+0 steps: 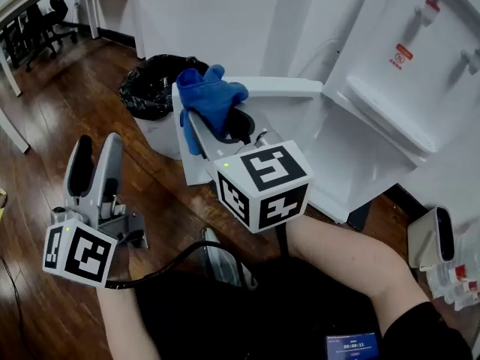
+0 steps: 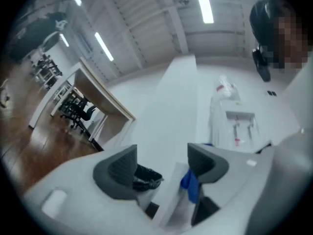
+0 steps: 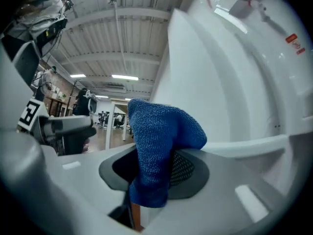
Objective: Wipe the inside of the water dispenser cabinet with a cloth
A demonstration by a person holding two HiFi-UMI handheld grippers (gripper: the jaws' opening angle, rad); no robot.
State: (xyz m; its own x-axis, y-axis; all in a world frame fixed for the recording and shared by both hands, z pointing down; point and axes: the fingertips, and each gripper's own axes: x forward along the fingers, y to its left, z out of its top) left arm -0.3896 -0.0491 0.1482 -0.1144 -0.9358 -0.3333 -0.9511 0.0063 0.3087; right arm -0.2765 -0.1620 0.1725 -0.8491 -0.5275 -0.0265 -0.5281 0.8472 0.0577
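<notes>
Free passage exists over the bare wooden floor [image 1: 45,148] at left; ahead, the black-lined waste bin [image 1: 154,87] and, to its right, the white water dispenser [image 1: 360,36] obstruct movement.

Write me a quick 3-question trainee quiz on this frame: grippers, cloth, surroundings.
1. Multiple choice: what does the right gripper hold?
A) a sponge
B) a blue cloth
C) nothing
2. True or false: the left gripper has something clamped between its jaws.
3. Fill in: the bin on the wood floor is lined with a ____ bag.

Key
1. B: the cloth is pinched between the jaws and bunches up above them.
2. False: the jaws stand apart with nothing between them.
3. black
</notes>
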